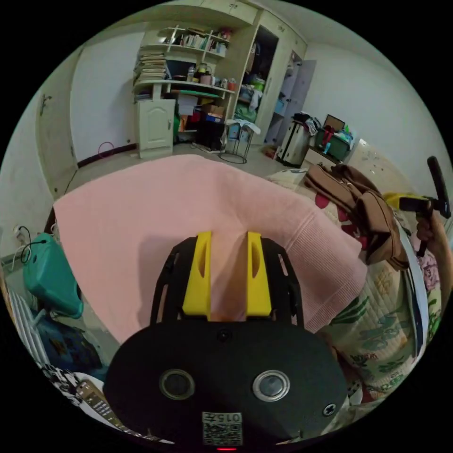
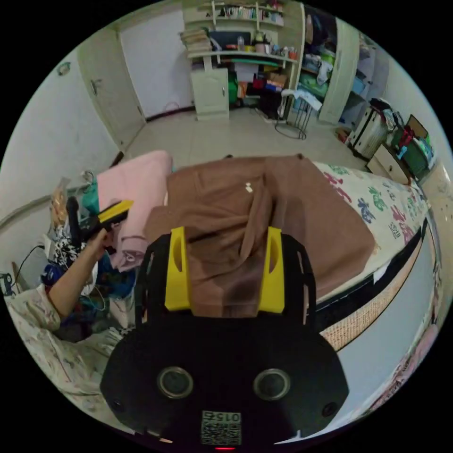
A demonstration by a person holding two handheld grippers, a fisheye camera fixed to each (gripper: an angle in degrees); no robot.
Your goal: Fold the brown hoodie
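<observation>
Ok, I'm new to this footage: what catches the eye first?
In the right gripper view, the brown hoodie lies rumpled on the floral bedspread, with the right gripper open just over it. In the left gripper view, a broad pink towel spreads beneath the open left gripper.

A bed with a floral-print cover [image 2: 377,198] carries the clothes. Ahead of the right gripper [image 2: 225,271], a brown hoodie [image 2: 264,212] lies spread on it; a pink garment [image 1: 155,207] lies before the left gripper [image 1: 229,273].
</observation>
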